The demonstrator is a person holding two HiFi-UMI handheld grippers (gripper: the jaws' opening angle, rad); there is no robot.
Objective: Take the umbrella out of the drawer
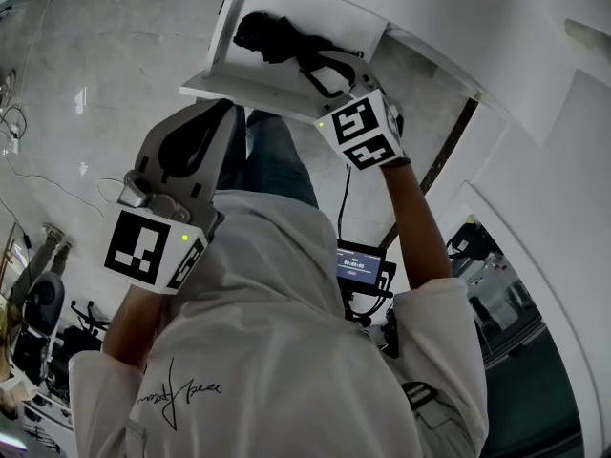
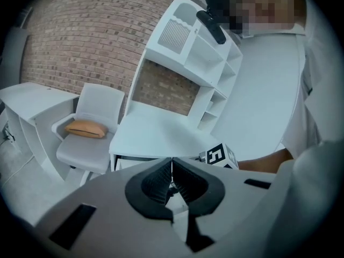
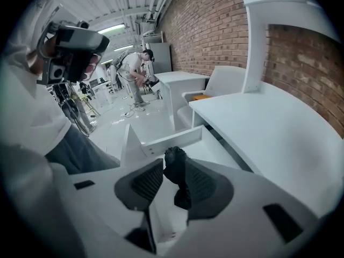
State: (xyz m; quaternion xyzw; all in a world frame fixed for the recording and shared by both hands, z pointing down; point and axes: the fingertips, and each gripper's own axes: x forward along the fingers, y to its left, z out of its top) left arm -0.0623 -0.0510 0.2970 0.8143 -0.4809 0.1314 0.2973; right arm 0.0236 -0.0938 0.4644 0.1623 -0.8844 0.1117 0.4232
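The white drawer stands pulled out under the desk, with the black folded umbrella lying inside it. My right gripper reaches down into the drawer over the umbrella. In the right gripper view the umbrella sits between the parted jaws of the right gripper; it lies near the right pad and a gap shows at the left pad. My left gripper hangs just outside the drawer's front edge. In its own view the left gripper is shut and empty.
The white desk top runs above the drawer, with a shelf unit on it. A white chair with an orange cushion stands left of the desk. The person's legs are close under the drawer. Other people work far off.
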